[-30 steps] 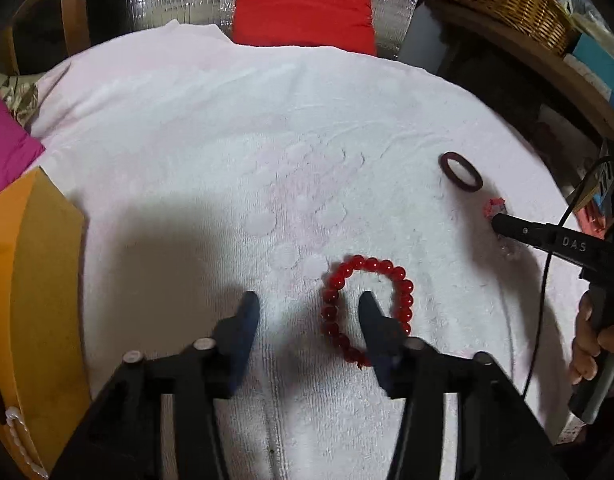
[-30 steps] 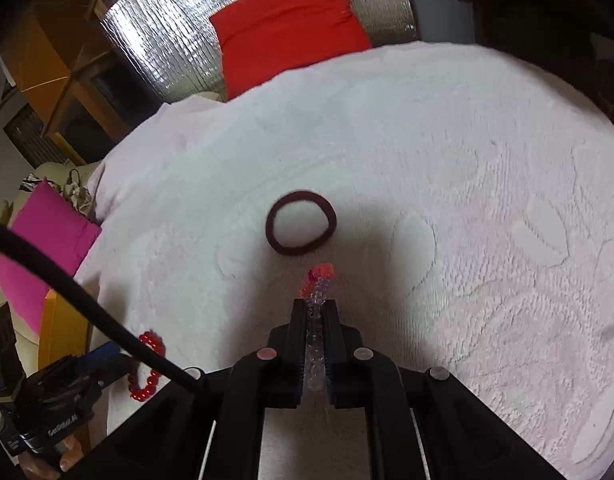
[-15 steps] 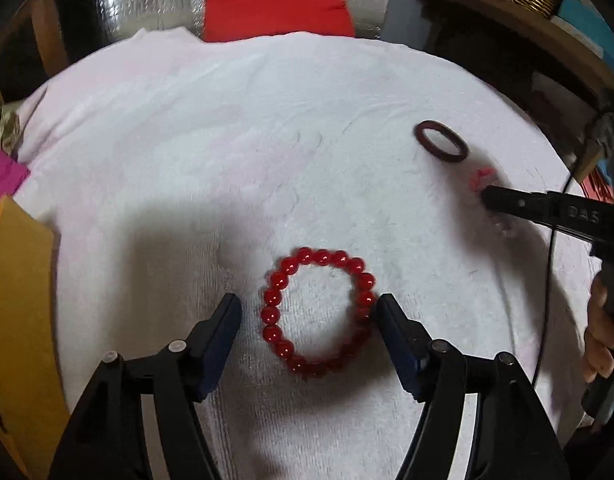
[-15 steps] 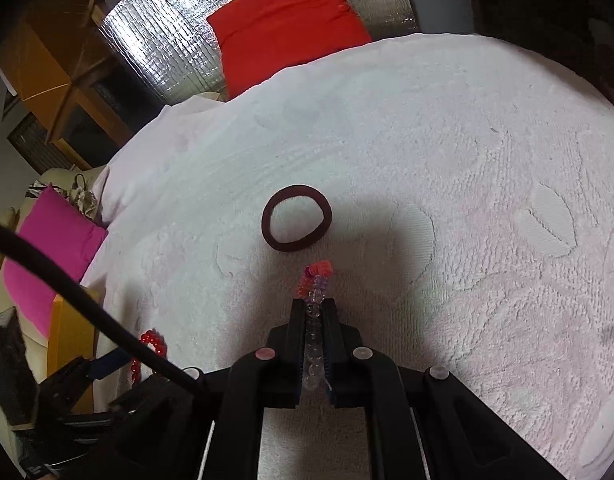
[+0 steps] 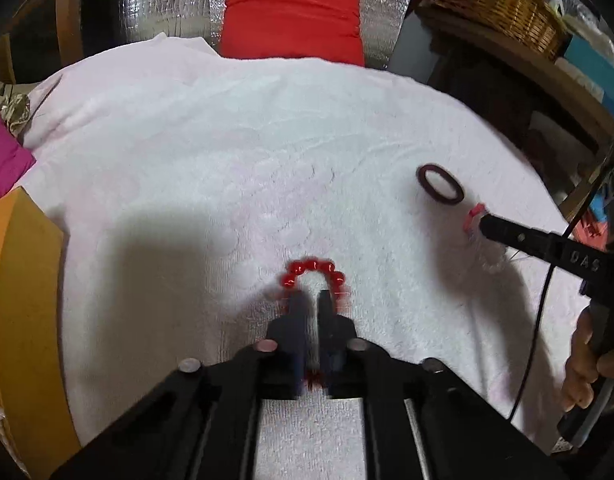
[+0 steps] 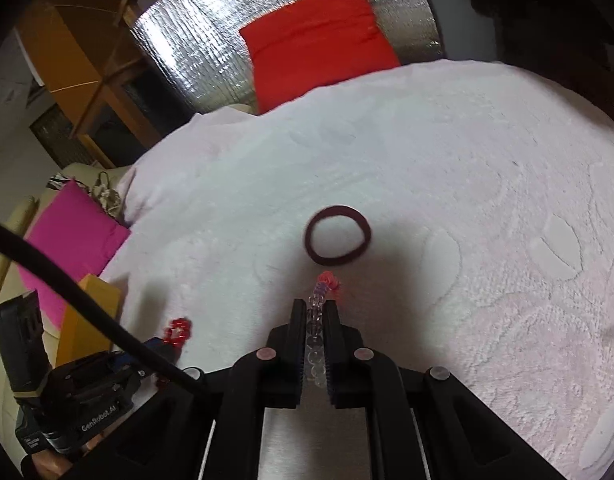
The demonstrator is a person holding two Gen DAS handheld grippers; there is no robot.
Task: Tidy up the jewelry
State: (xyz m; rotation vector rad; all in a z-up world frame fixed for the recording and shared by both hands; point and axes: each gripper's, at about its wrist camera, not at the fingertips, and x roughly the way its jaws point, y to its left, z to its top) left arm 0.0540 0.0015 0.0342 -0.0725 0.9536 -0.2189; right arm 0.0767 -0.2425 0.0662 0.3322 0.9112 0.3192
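Jaws of left gripper [image 5: 312, 300] snapped shut on red beads [image 5: 313, 270] beside towel [image 5: 227, 160] centre; right gripper [image 6: 316, 312] clamped on clear strand [image 6: 316, 332]; both ready for lifting.

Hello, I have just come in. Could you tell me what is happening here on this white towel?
A person is sorting jewelry with a handheld tool in each hand. The left tool is shut on a red bead bracelet, with part of the loop sticking out past its tips. The right tool is shut on a clear bead bracelet with a pink end. A dark maroon hair tie lies loose on the white towel, just beyond the right tool.
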